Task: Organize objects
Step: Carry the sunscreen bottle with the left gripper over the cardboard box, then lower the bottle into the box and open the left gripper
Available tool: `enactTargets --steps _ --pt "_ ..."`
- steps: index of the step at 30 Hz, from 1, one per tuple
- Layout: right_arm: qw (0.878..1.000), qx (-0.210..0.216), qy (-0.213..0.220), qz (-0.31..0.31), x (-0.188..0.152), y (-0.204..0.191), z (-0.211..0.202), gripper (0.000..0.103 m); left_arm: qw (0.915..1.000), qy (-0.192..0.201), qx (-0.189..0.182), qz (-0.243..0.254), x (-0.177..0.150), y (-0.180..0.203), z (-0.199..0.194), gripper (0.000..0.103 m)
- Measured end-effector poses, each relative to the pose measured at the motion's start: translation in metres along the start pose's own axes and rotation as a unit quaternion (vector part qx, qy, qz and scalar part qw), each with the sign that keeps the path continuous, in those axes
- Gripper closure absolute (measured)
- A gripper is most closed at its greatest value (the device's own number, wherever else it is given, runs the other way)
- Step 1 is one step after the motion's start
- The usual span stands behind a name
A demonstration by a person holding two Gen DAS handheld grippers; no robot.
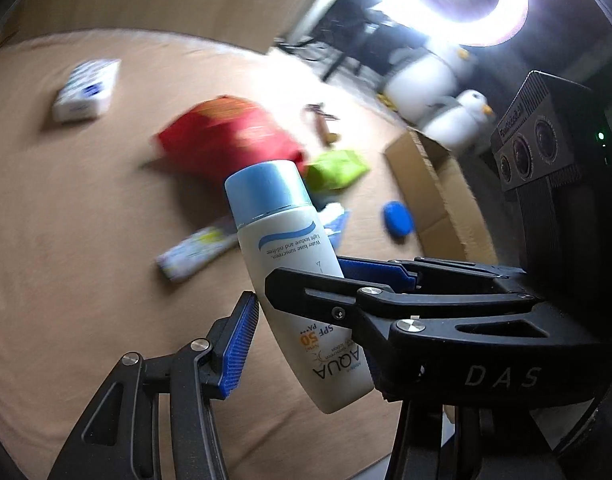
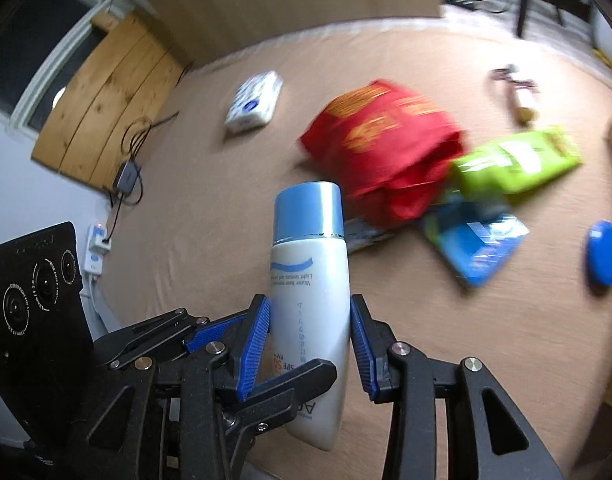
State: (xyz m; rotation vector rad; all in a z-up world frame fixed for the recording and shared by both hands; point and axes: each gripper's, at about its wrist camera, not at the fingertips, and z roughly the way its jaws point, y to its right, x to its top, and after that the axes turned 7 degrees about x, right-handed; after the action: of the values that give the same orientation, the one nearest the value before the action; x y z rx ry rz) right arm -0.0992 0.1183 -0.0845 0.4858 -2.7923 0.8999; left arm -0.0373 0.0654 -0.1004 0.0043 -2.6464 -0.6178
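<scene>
Mid-handover, I judge: my right gripper (image 2: 310, 344) clamps the sunscreen bottle (image 2: 309, 300) — left gripper (image 1: 302, 320) around it, grip uncertain. Next — the cardboard box (image 1: 433, 184).

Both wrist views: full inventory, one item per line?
sunscreen bottle: 1, white with blue cap, between both grippers
red bag: 1, red, mid surface
green pack: 1, green, beside the red bag
blue pack: 1, blue, in front of the green pack
white box: 1, white and blue, far left
blue disc: 1, blue, right edge
cardboard box: 1, brown, open, right side
plush birds: 2, white, behind the cardboard box
right gripper: black, blue pads, clamped on the bottle
left gripper: black, blue pads, at the bottle; grip unclear
</scene>
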Motion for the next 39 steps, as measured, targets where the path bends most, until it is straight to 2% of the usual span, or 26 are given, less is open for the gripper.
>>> enactTargets --steps 12,21,27,34,37,38,39 --pt "0.993 -0.053 0.085 0.054 -0.007 0.089 -0.113 0.066 0.9945 -0.004 -0.055 0.089 0.043 0.138 0.05 0.05" --pt "0.985 -0.075 0.125 0.096 -0.011 0.155 -0.166 0.066 0.989 -0.017 -0.067 0.131 0.065 0.218 0.094 0.05" --pt "0.981 -0.086 0.133 0.113 -0.011 0.185 -0.182 0.066 0.9871 -0.02 -0.066 0.144 0.071 0.247 0.117 0.05" --pt "0.979 -0.09 0.133 0.122 -0.013 0.204 -0.185 0.066 0.9865 -0.025 -0.057 0.151 0.073 0.255 0.13 0.05" --pt "0.979 -0.097 0.133 0.122 -0.013 0.206 -0.185 0.066 0.9857 -0.029 -0.054 0.157 0.073 0.254 0.133 0.044" --pt "0.978 -0.1 0.134 0.121 -0.013 0.206 -0.186 0.066 0.9852 -0.031 -0.053 0.16 0.072 0.254 0.133 0.037" --pt "0.977 -0.105 0.138 0.122 -0.013 0.206 -0.187 0.062 0.9851 -0.027 -0.049 0.163 0.072 0.253 0.131 0.036"
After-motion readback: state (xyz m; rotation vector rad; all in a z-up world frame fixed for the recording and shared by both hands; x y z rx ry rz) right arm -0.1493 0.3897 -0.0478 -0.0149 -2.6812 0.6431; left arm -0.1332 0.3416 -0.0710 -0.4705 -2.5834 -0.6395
